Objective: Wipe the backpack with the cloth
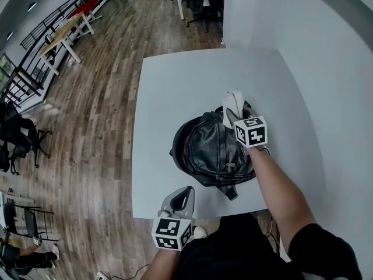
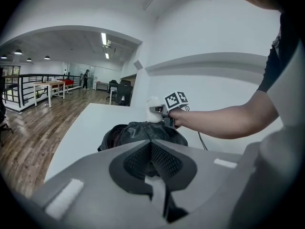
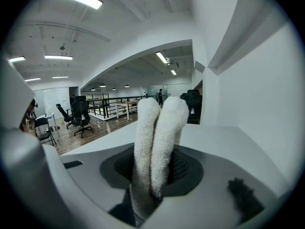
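Observation:
A black leather backpack [image 1: 213, 150] lies flat on the white table [image 1: 175, 86], near its front edge. My right gripper [image 1: 233, 118] is over the backpack's far right end, shut on a folded white cloth [image 1: 233, 104] that sticks up past its tip. In the right gripper view the cloth [image 3: 157, 137] stands doubled between the jaws of that gripper [image 3: 155, 163]. My left gripper [image 1: 184, 196] hovers at the table's front edge, short of the backpack, jaws together on nothing. The left gripper view looks over its own shut gripper [image 2: 151, 147] at the backpack [image 2: 138, 131], the cloth [image 2: 152, 109] and the right gripper [image 2: 161, 110].
A white wall [image 1: 315, 51] runs along the table's right and far sides. Wooden floor [image 1: 99, 115] lies to the left, with desks [image 1: 61, 37] and office chairs [image 1: 23, 139] farther off. Bare tabletop [image 1: 169, 80] stretches beyond and left of the backpack.

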